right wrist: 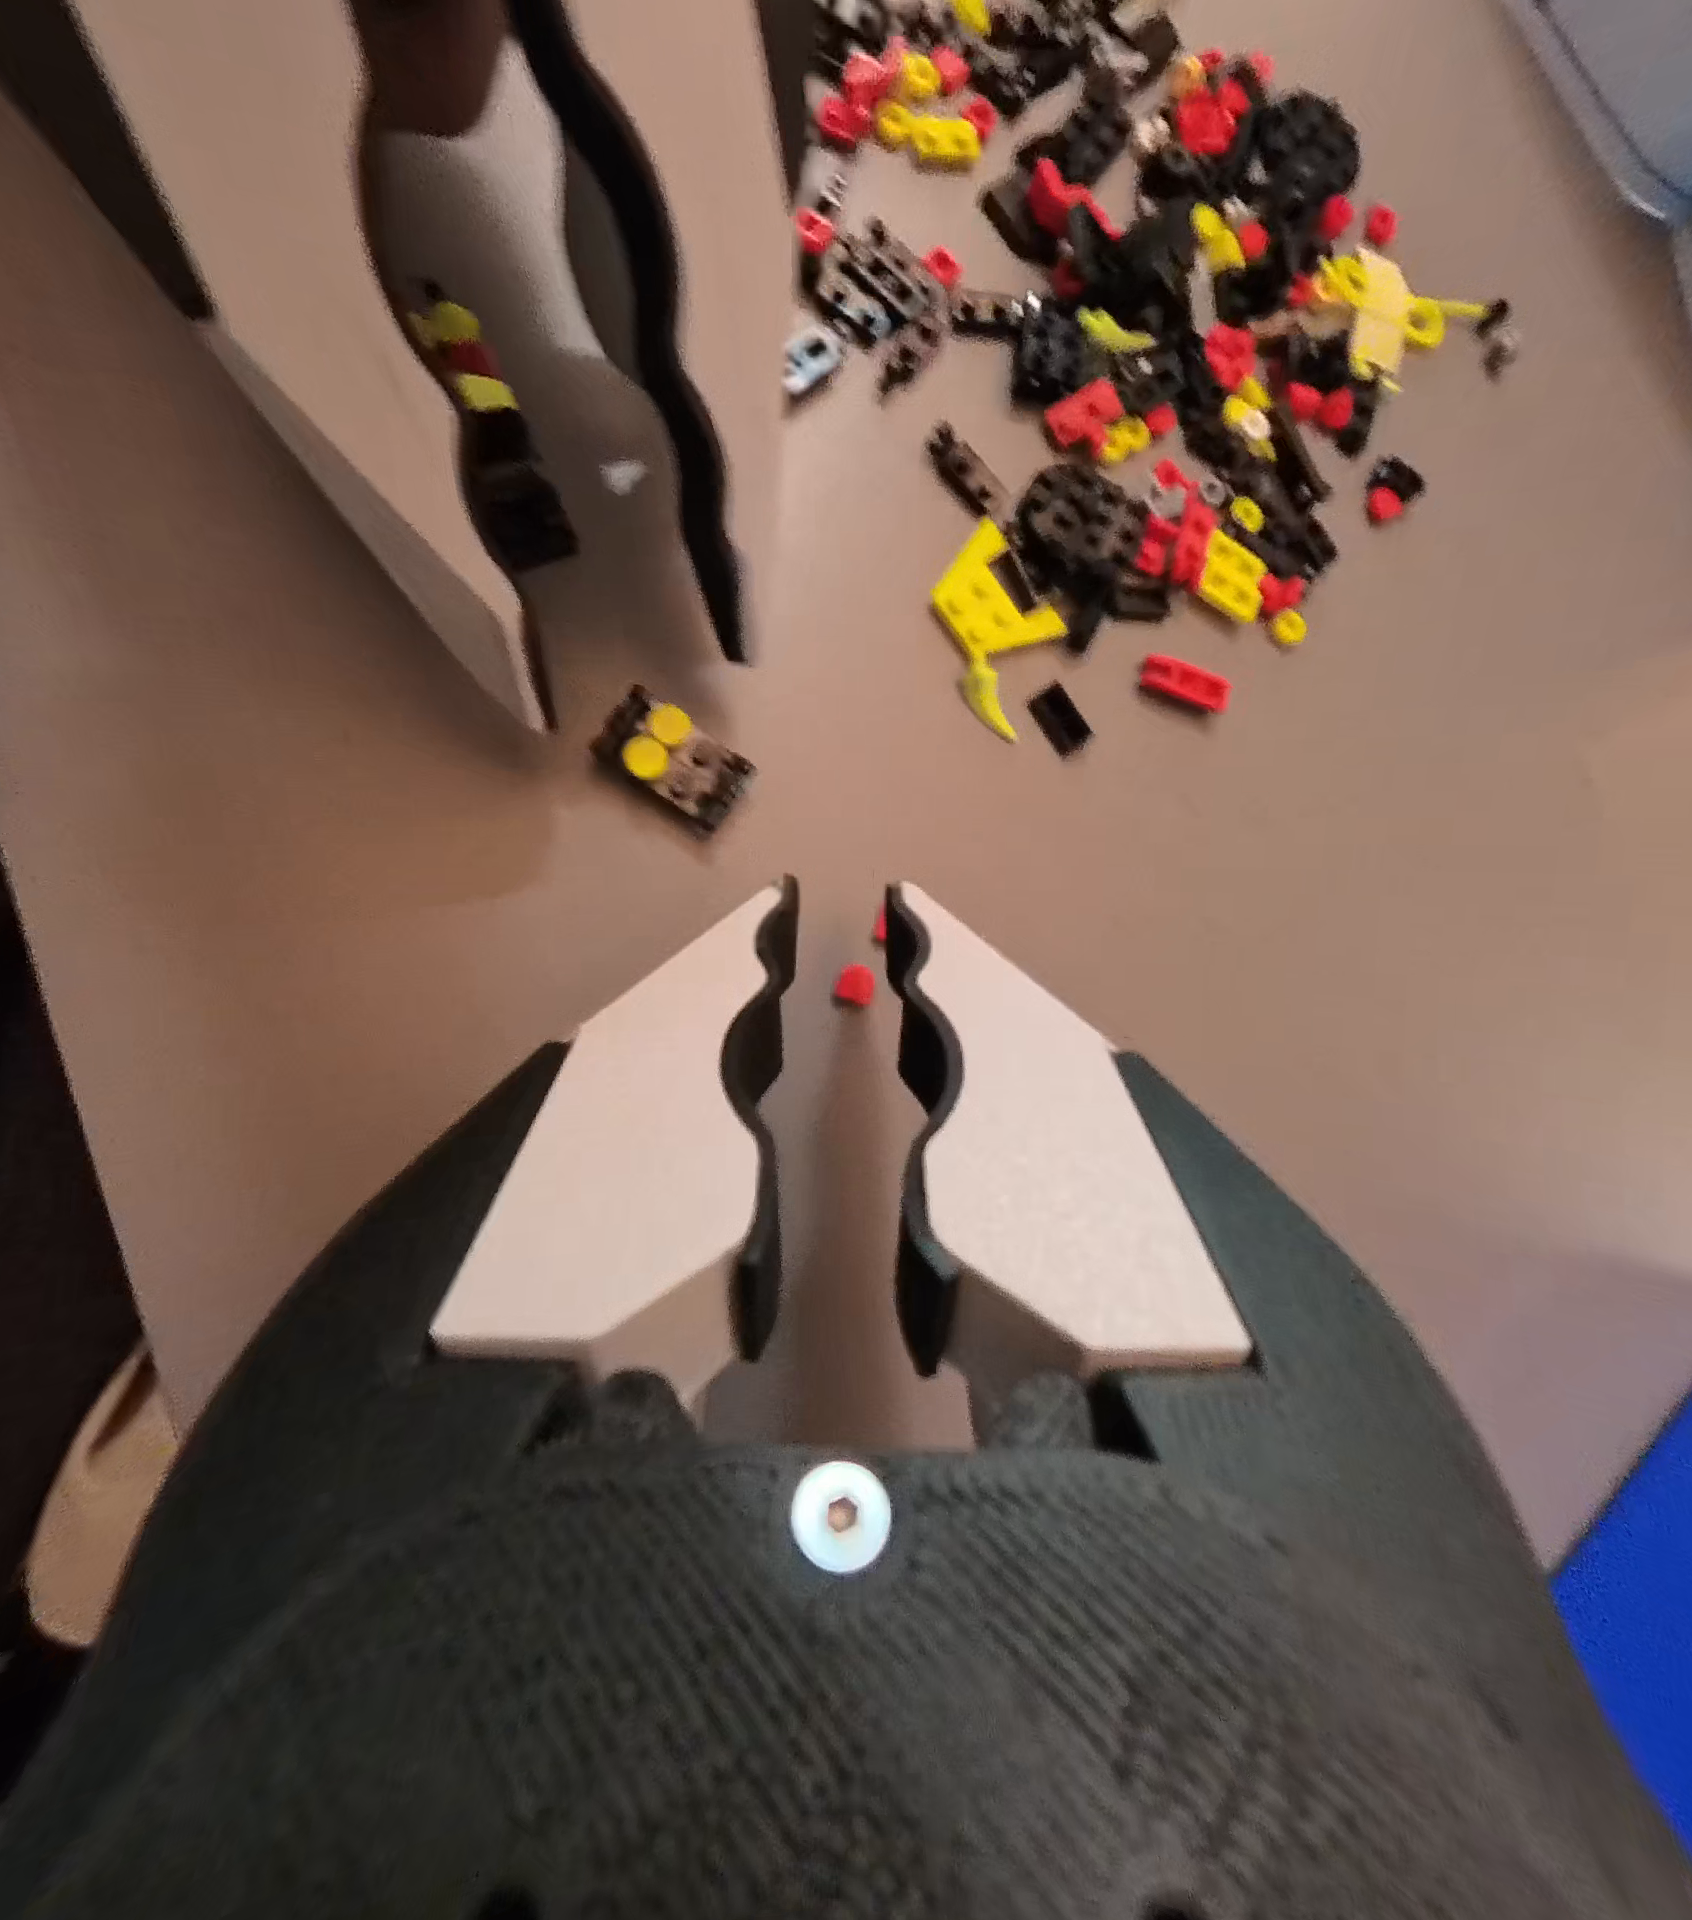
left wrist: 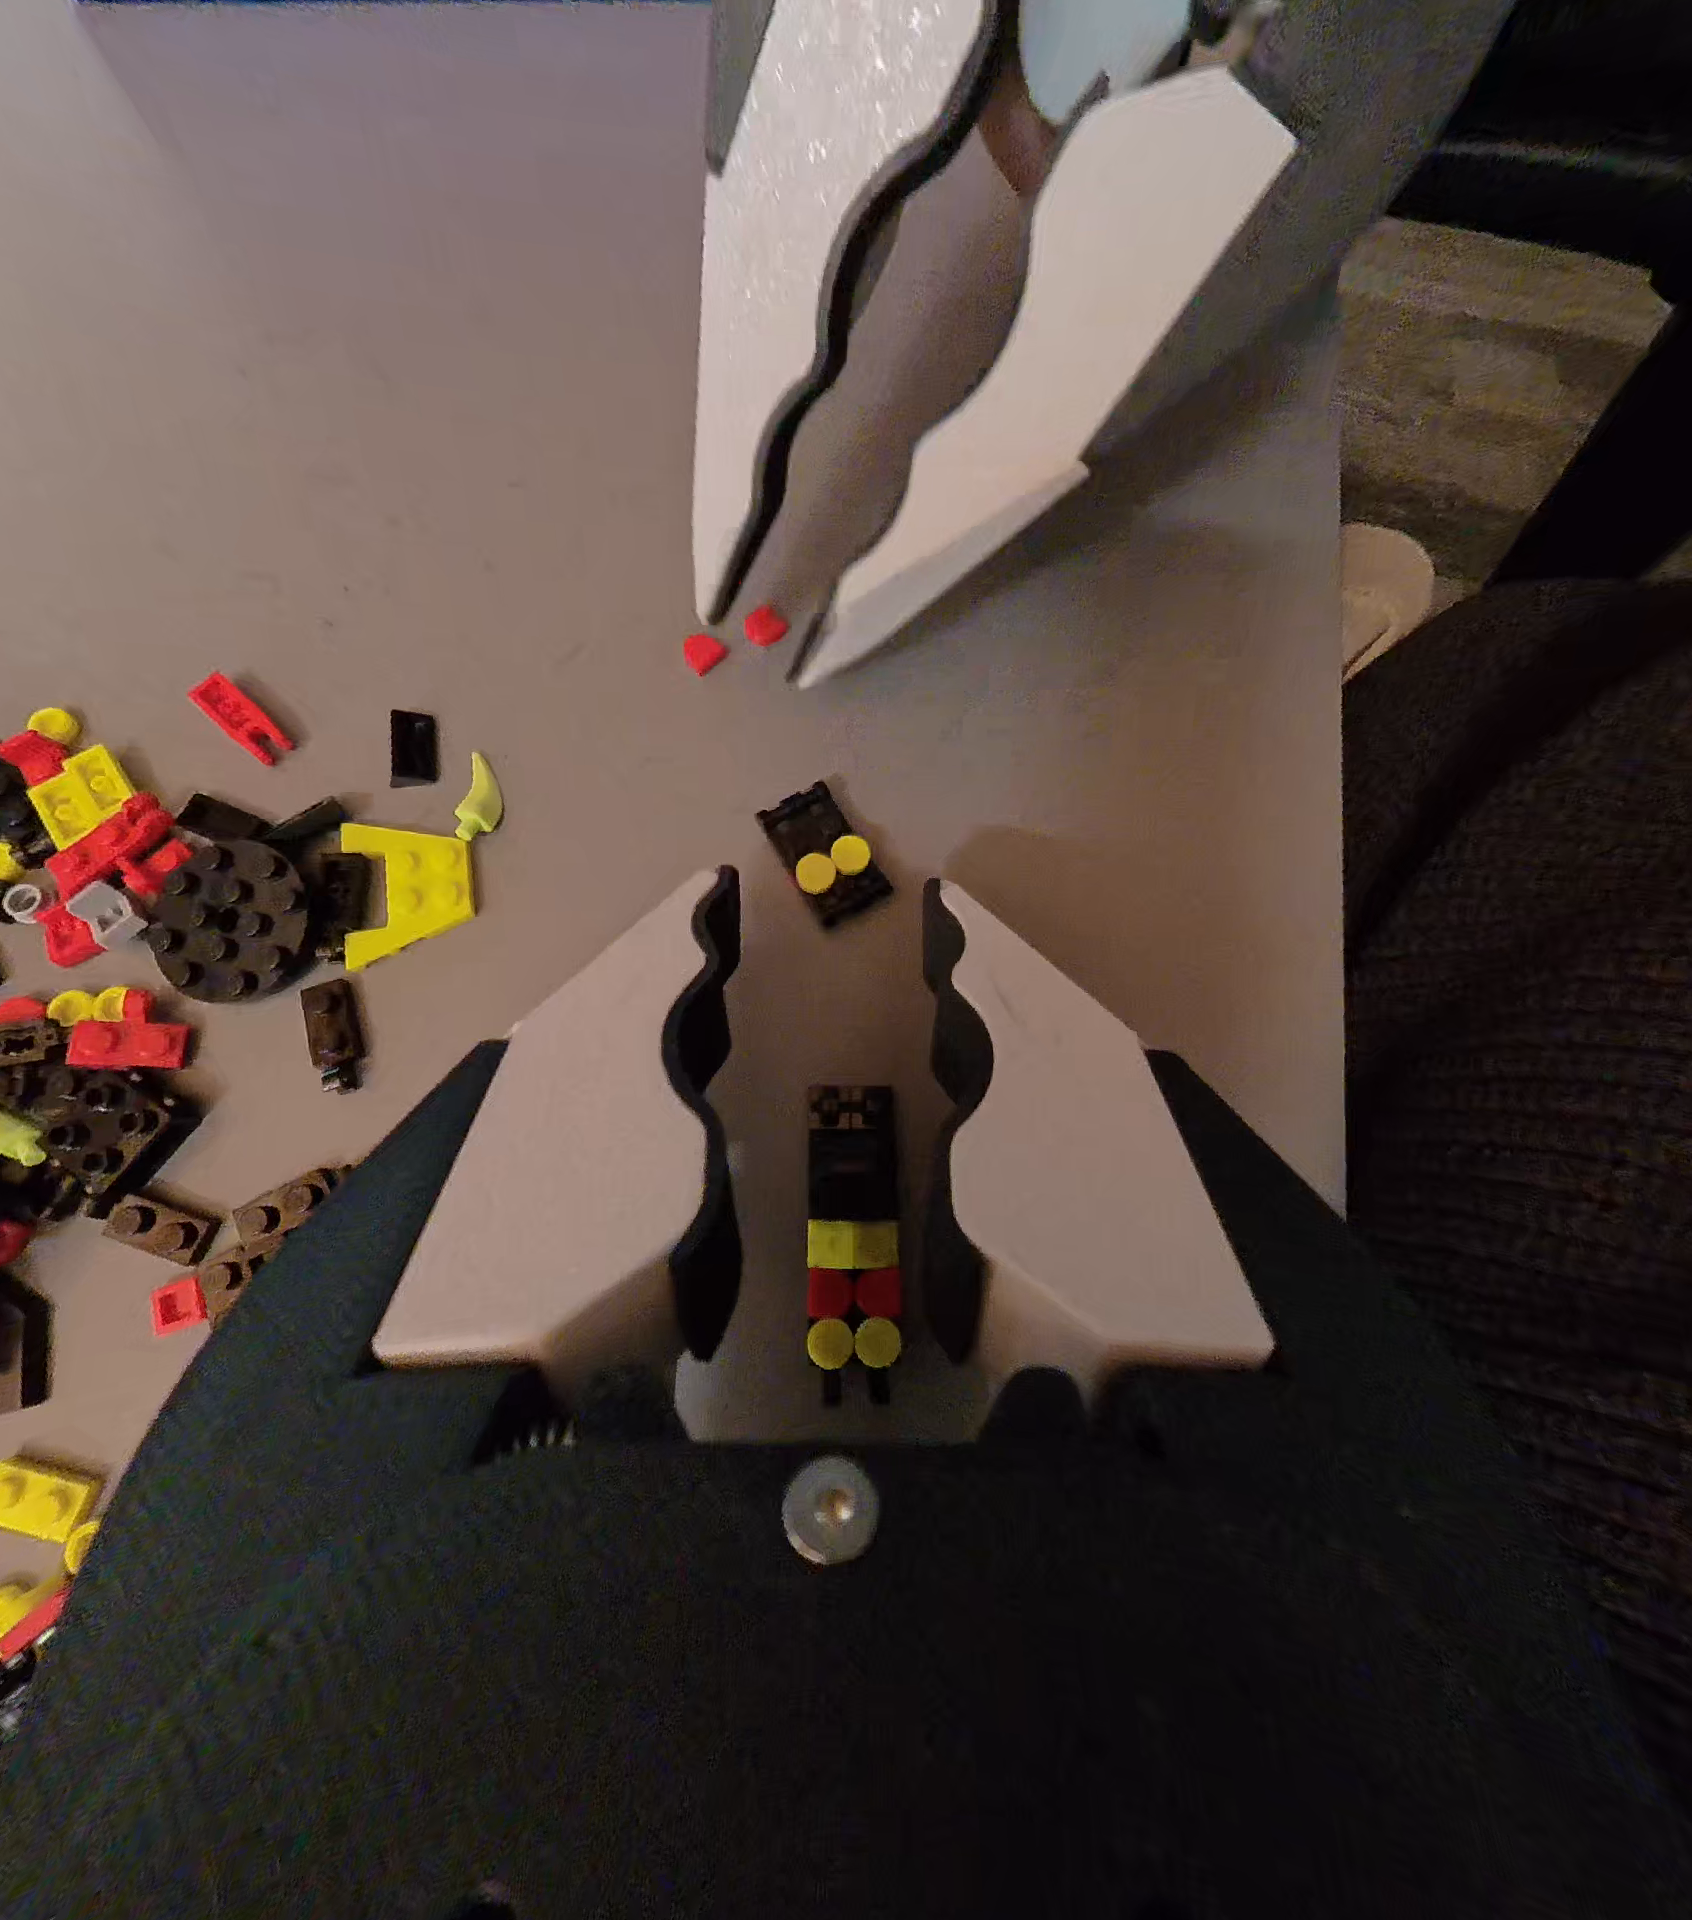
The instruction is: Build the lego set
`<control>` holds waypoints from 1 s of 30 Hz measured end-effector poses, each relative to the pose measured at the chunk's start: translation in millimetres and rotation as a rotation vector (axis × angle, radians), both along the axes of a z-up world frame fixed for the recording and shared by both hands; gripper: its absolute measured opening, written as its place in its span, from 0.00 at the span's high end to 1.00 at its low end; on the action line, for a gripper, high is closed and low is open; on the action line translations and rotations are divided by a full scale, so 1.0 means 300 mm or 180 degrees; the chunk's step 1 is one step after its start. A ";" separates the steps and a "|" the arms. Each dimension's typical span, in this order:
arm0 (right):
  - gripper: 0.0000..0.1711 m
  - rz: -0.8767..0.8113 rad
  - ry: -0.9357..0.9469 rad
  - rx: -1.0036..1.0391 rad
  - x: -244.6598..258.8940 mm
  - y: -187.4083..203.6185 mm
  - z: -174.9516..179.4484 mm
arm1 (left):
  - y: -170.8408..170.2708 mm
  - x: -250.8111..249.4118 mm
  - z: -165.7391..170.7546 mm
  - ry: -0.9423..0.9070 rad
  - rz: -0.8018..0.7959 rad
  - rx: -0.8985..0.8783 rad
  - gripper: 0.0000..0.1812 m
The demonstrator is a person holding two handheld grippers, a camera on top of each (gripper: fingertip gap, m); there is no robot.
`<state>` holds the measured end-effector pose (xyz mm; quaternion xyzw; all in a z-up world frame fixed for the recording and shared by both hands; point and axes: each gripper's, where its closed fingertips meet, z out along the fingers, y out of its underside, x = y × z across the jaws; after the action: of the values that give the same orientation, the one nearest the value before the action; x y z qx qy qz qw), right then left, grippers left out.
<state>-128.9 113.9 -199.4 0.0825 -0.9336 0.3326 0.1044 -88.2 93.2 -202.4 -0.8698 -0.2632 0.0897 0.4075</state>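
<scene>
glossy plastic bricks (left wrist: 411,888), matt tabletop (left wrist: 354,416)

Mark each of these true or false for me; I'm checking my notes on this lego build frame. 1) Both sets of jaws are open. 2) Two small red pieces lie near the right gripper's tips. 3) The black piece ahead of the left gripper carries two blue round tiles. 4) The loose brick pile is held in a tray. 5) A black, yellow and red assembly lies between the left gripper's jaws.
1) True: the left gripper and right gripper both show a gap.
2) True: two small red pieces lie there.
3) False: the black piece carries yellow round tiles.
4) False: the brick pile lies straight on the table.
5) True: the assembly lies there, ungripped.
</scene>
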 end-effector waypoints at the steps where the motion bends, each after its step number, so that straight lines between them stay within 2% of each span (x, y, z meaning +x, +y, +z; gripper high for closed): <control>1: 0.91 -0.0092 -0.0018 0.0037 -0.019 0.017 -0.001 | 0.000 -0.001 0.003 0.0014 0.0002 0.0006 0.83; 5: 0.92 -0.0398 -0.0302 0.0167 -0.063 0.073 -0.028 | -0.006 0.005 -0.009 0.0010 0.0001 -0.0044 0.83; 11: 0.93 -0.0538 -0.0900 0.0039 -0.039 0.062 -0.027 | -0.003 0.014 -0.027 -0.0007 -0.0035 -0.0103 0.83; 20: 0.99 -0.0527 -0.0957 0.0080 -0.012 0.031 -0.045 | 0.006 0.027 -0.041 -0.0002 -0.0106 -0.0177 0.84; 25: 0.99 -0.0402 -0.1014 -0.0082 0.050 -0.016 0.000 | 0.011 0.035 -0.042 -0.0024 -0.0154 -0.0165 0.87; 30: 0.99 -0.0354 -0.1019 0.0005 0.092 -0.037 -0.015 | 0.013 0.038 -0.042 -0.0027 -0.0168 -0.0163 0.88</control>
<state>-101.4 102.8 -203.9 -0.0233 -0.9417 0.3345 -0.0275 -76.9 97.0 -214.9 -0.8870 -0.2395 0.0820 0.3862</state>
